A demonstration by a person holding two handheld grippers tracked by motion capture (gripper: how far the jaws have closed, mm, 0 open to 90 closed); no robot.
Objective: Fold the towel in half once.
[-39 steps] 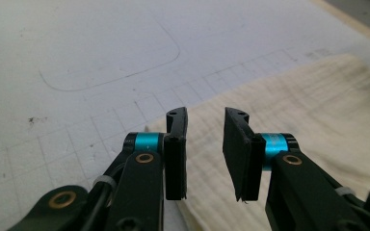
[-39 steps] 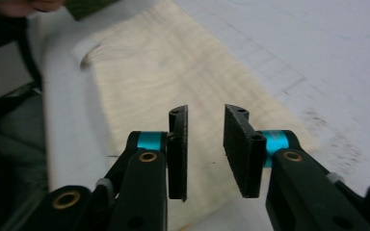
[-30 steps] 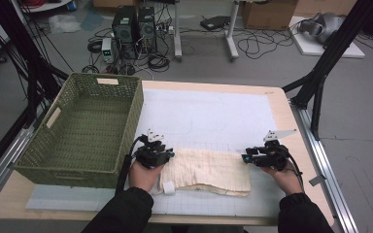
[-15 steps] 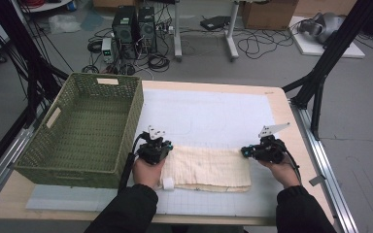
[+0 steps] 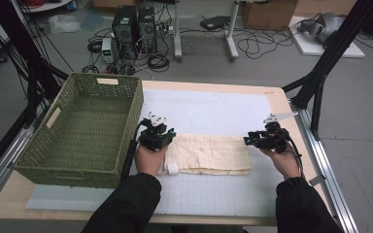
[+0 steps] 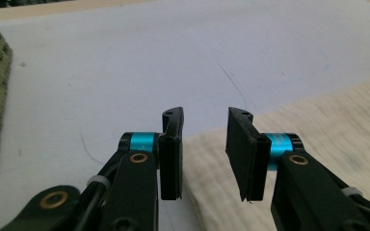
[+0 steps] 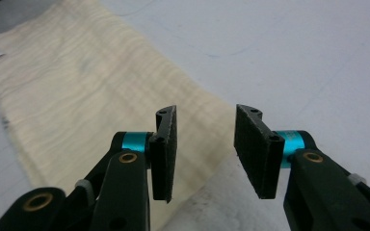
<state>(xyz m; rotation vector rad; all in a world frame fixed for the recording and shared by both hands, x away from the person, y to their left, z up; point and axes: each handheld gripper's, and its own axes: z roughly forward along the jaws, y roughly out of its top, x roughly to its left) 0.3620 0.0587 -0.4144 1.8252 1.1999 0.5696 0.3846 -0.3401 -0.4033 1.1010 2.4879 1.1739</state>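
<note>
The folded cream towel (image 5: 208, 154), lying flat on the white mat (image 5: 209, 109) between the spread, empty left gripper (image 5: 161, 137) and right gripper (image 5: 252, 140), is judged light and limp, best pinched at its corners.

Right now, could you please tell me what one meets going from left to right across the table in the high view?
Green woven basket → left gripper → cream folded cloth → right gripper → bare wooden table edge.
</note>
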